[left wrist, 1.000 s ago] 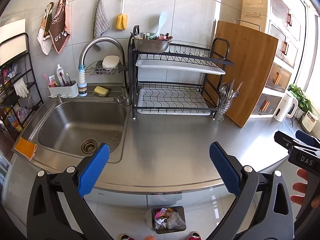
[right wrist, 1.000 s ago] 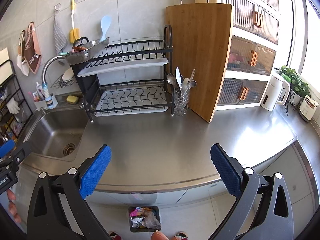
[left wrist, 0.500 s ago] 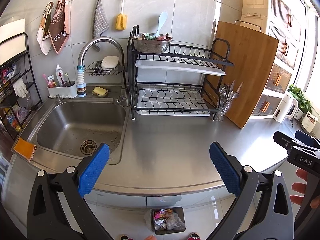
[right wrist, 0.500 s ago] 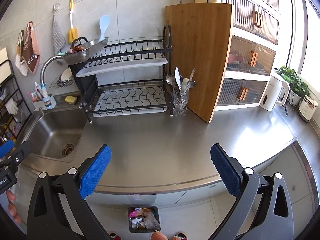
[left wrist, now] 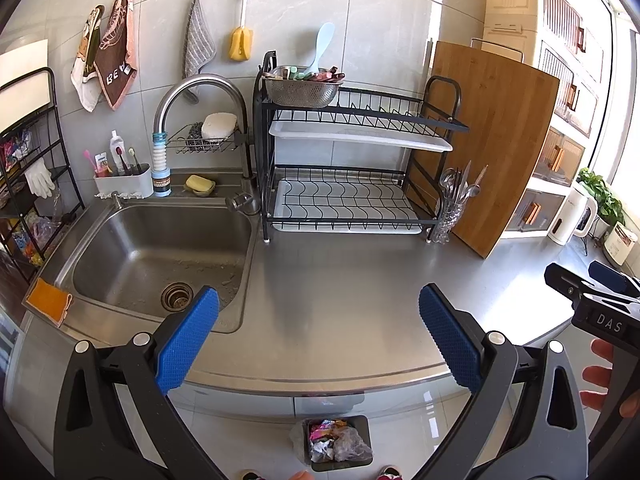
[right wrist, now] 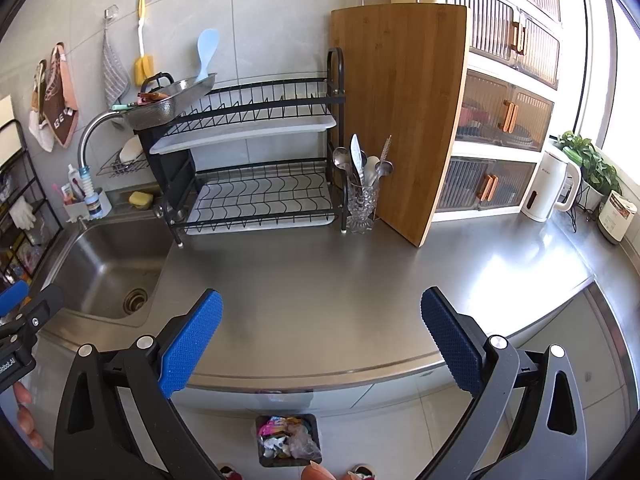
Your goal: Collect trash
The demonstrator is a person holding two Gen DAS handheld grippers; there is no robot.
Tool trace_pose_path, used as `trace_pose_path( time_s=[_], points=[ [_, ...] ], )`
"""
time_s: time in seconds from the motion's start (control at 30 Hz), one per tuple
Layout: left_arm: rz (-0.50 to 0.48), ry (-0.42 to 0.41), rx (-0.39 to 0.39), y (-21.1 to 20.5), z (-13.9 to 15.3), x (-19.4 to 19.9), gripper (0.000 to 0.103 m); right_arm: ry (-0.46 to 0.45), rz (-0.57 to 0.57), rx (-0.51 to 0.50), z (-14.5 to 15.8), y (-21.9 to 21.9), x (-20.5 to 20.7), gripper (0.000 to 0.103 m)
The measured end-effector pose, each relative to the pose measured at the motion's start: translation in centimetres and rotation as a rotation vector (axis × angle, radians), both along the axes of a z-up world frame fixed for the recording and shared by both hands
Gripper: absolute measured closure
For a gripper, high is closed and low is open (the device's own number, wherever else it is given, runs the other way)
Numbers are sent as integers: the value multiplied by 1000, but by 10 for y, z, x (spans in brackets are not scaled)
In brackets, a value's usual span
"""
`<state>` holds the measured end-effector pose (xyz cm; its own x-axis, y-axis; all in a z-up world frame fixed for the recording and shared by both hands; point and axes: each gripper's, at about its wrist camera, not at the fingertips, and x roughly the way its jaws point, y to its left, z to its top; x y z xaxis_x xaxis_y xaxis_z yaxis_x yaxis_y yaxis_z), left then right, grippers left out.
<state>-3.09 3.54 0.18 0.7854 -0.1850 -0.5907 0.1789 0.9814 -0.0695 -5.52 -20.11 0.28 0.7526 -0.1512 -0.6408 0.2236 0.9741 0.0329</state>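
Since a second ago both views have drifted slightly; my grippers stay above the steel counter's front edge. My left gripper and right gripper are both spread wide, holding nothing. The trash bin, full of wrappers, sits on the floor below the counter.

Grey tiled wall, steel counter (sunlit), window right.

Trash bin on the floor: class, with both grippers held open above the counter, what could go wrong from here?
1. The trash bin looks full, so added pieces may spill out.
2. It sits below the counter edge, so a lowering left gripper or right gripper could hit that edge.
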Motion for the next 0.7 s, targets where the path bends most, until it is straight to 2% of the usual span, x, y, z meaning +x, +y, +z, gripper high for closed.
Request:
trace_pose_path(
  time_s=[0.7],
  points=[
    [-7, 12, -8, -3, -3, 9, 8, 17, 5, 1, -5, 3, 10, 3]
  ],
)
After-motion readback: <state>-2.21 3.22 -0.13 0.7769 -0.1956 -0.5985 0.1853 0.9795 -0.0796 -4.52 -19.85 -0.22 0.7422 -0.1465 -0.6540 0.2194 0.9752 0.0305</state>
